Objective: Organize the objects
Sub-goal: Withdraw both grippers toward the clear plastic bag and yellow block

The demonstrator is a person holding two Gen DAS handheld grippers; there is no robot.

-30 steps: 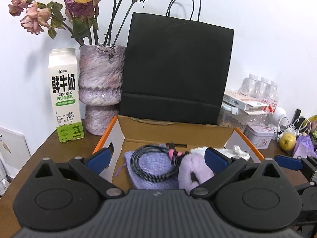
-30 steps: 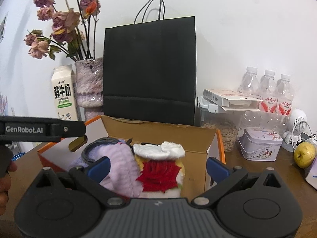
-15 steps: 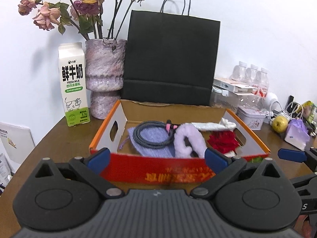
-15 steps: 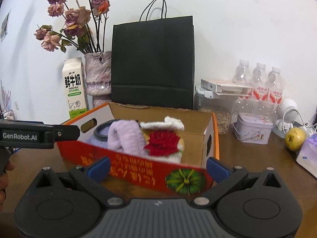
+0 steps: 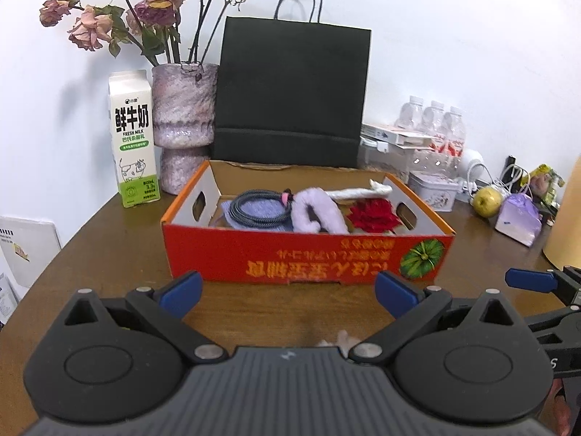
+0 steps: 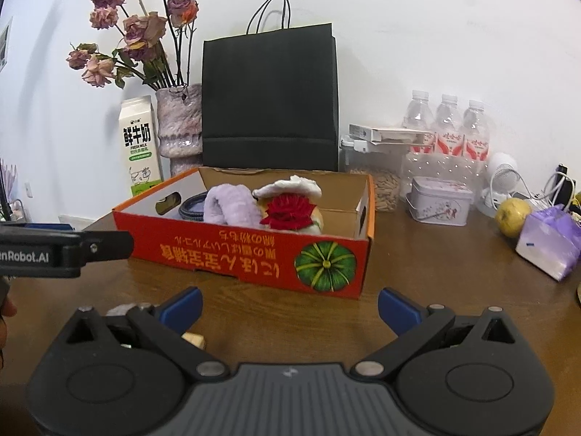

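An orange-red cardboard box [image 5: 308, 254] [image 6: 232, 250] sits mid-table. Inside lie a coiled grey cable [image 5: 259, 210] on a purple cloth, a fluffy lilac item [image 5: 316, 210] [image 6: 228, 205], a red knitted flower [image 5: 374, 214] [image 6: 290, 210] and a white cloth [image 5: 359, 192] [image 6: 290, 185]. My left gripper [image 5: 288, 290] is open and empty, in front of the box's near wall. My right gripper [image 6: 288, 305] is also open and empty, short of the box's right front corner. The left gripper's body [image 6: 65, 249] shows at the left edge of the right wrist view.
Behind the box stand a black paper bag [image 5: 290, 98], a vase of dried roses [image 5: 181, 116] and a milk carton [image 5: 132, 138]. To the right are water bottles [image 6: 450, 127], a tin [image 6: 439, 200], a pear [image 6: 512, 216] and a purple pouch [image 6: 548, 239]. Small pale bits [image 6: 192, 338] lie near.
Both grippers have pulled back from over the box, toward the near side of the table. The box's printed front wall is now in full view. Both stay open and empty.
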